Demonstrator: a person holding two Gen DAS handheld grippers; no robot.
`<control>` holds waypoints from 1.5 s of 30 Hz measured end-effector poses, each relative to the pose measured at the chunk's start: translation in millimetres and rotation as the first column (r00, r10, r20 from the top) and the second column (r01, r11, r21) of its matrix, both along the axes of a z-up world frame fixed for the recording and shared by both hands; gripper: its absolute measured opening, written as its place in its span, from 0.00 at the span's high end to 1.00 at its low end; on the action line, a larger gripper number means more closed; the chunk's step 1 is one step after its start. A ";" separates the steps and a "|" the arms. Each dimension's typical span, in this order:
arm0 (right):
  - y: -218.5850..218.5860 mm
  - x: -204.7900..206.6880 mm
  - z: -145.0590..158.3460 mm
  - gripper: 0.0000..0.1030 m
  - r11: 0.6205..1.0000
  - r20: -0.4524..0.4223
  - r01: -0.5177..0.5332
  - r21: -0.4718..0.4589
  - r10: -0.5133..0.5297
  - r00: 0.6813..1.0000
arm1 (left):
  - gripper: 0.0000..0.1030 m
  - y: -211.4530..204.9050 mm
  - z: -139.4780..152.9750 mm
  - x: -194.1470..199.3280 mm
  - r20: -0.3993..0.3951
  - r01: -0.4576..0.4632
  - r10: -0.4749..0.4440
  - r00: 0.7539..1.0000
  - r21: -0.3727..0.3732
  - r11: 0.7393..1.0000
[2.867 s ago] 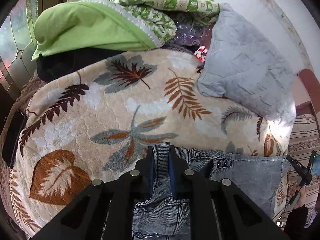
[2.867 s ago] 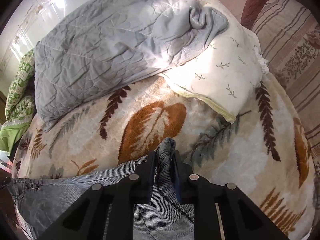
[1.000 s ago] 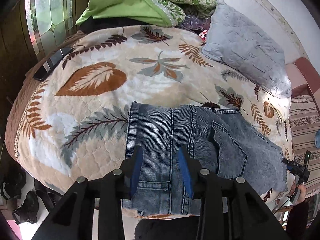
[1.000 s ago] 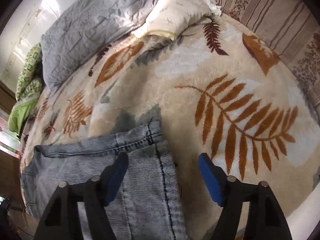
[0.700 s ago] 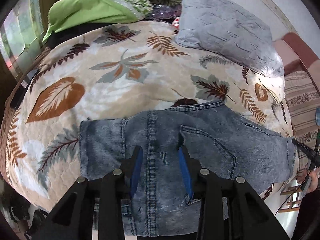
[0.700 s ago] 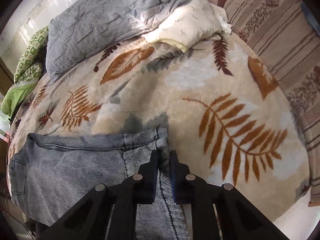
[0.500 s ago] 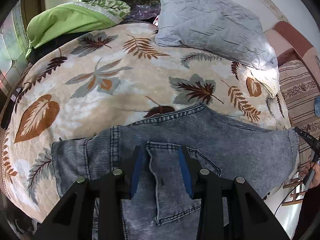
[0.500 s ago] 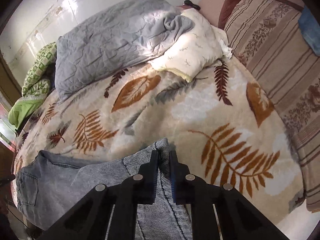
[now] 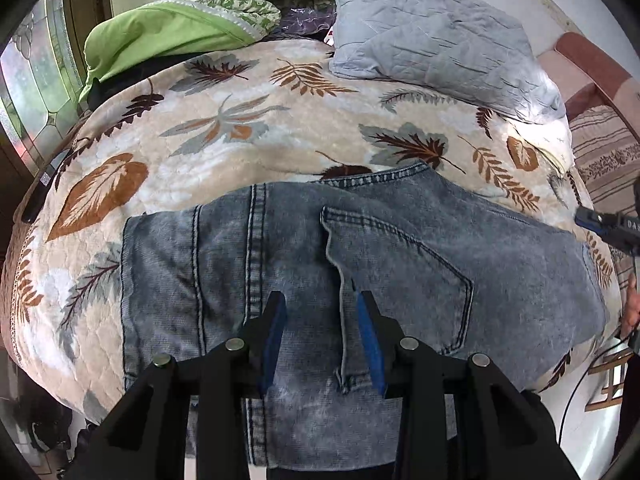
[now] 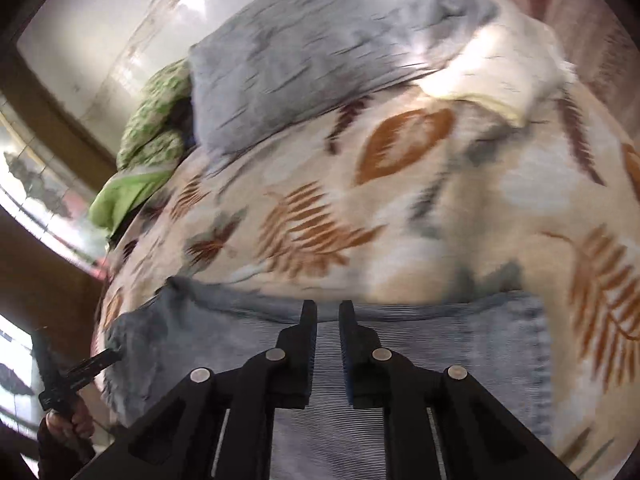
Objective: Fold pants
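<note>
- From my left wrist view, the leaf-print blanket [image 9: 248,152] beyond the jeans [image 9: 400,264] lies flat and bare: open room to pass forward.
- At the far side, a grey quilted pillow [image 9: 432,36] and a green bedding heap [image 9: 160,36] close off the back of the bed.
- A dark flat object [image 9: 38,194] lies at the blanket's left edge, well apart from the jeans.
- My right wrist view is blurred; a cream pillow [image 10: 504,60] sits far right, with bare blanket before it.
</note>
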State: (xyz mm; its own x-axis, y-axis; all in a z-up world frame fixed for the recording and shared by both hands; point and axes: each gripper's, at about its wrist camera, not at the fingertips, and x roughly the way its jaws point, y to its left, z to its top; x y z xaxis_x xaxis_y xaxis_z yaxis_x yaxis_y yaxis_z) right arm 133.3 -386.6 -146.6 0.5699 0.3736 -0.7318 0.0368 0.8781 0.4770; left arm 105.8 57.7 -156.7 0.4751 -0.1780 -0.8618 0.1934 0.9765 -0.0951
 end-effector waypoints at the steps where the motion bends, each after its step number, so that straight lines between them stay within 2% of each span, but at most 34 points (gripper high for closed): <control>1: 25.1 10.8 -2.4 0.66 0.998 -0.016 -0.061 0.005 0.061 0.998 | 0.63 4.2 0.4 -5.7 0.012 -0.004 0.004 1.000 0.015 1.000; 2: 49.5 19.3 -6.2 0.41 0.994 -0.034 -0.113 -0.005 0.113 0.993 | 0.63 9.8 0.7 -11.5 0.027 -0.016 0.016 1.000 0.027 0.999; 3: 72.3 26.5 -10.0 0.31 0.988 -0.040 -0.152 -0.019 0.151 0.988 | 0.61 15.0 -0.3 -16.7 0.036 -0.026 0.024 0.999 0.034 0.999; 4: 91.8 32.2 -12.8 0.27 0.984 -0.030 -0.177 -0.026 0.176 0.984 | 0.61 20.6 -1.6 -22.0 0.042 -0.029 0.027 0.999 0.040 0.999; 7: 134.2 52.6 -21.7 0.27 0.969 -0.039 -0.247 -0.007 0.247 0.968 | 0.61 34.1 -8.0 -35.8 0.090 -0.035 0.026 0.996 0.096 0.995; 10: 165.4 71.2 -29.2 0.27 0.948 -0.052 -0.308 -0.082 0.305 0.951 | 0.61 46.3 -19.2 -39.2 0.131 -0.059 0.040 0.991 0.146 0.987; 13: 180.7 87.0 -39.1 0.27 0.928 -0.076 -0.353 -0.121 0.346 0.935 | 0.59 63.1 -35.7 -32.1 0.131 -0.108 0.089 0.987 0.147 0.983; 15: 192.1 94.4 -41.8 0.27 0.909 -0.083 -0.377 -0.177 0.368 0.926 | 0.53 71.6 -41.5 -28.5 0.133 -0.113 0.098 0.986 0.108 0.988; 20: 213.1 108.1 -44.9 0.27 0.867 -0.083 -0.443 -0.226 0.436 0.896 | 0.51 65.7 -48.3 -26.3 0.261 -0.084 0.040 0.964 0.159 0.984; 24: 231.9 116.9 -52.6 0.27 0.842 -0.091 -0.483 -0.242 0.476 0.875 | 0.51 67.6 -51.0 -19.6 0.285 -0.074 0.028 0.958 0.151 0.986; 25: 236.3 119.3 -54.7 0.30 0.836 -0.092 -0.489 -0.249 0.482 0.871 | 0.51 69.8 -51.0 -18.7 0.284 -0.074 0.032 0.958 0.137 0.988; 27: 246.3 125.1 -60.5 0.54 0.817 -0.118 -0.505 -0.277 0.493 0.862 | 0.44 72.9 -52.4 -17.5 0.295 -0.074 0.033 0.955 0.130 0.989; 28: 250.2 127.5 -63.7 0.69 0.805 -0.140 -0.517 -0.290 0.499 0.855 | 0.41 72.7 -53.8 -17.4 0.306 -0.082 0.036 0.951 0.139 0.987; 31: 259.1 127.7 -61.0 0.81 0.771 -0.150 -0.514 -0.376 0.497 0.855 | 0.24 73.3 -59.5 -10.1 0.364 -0.120 0.052 0.930 0.166 0.979; 32: 261.8 128.1 -60.2 0.82 0.765 -0.153 -0.507 -0.398 0.489 0.858 | 0.18 74.1 -61.1 -6.1 0.381 -0.132 0.057 0.923 0.172 0.976; 35: 275.8 127.3 -61.7 0.83 0.713 -0.170 -0.498 -0.494 0.482 0.859 | 0.18 77.4 -59.7 10.8 0.376 -0.140 0.077 0.923 0.144 0.980; 37: 281.1 129.3 -62.3 0.84 0.699 -0.166 -0.478 -0.532 0.468 0.868 | 0.18 75.3 -57.1 17.7 0.383 -0.147 0.076 0.921 0.160 0.976; 39: 282.4 135.0 -62.5 0.85 0.702 -0.157 -0.454 -0.548 0.447 0.881 | 0.18 71.5 -54.3 25.0 0.395 -0.141 0.057 0.917 0.187 0.972; 42: 281.3 142.6 -61.8 0.85 0.713 -0.131 -0.418 -0.564 0.422 0.897 | 0.18 73.4 -49.0 35.5 0.392 -0.156 0.076 0.917 0.177 0.972; 44: 274.6 146.3 -61.7 0.85 0.736 -0.100 -0.395 -0.550 0.411 0.906 | 0.19 76.4 -47.5 36.8 0.376 -0.176 0.106 0.921 0.157 0.972; 45: 268.4 148.4 -61.5 0.85 0.766 -0.092 -0.387 -0.514 0.399 0.912 | 0.19 76.8 -46.4 34.1 0.367 -0.179 0.111 0.924 0.156 0.971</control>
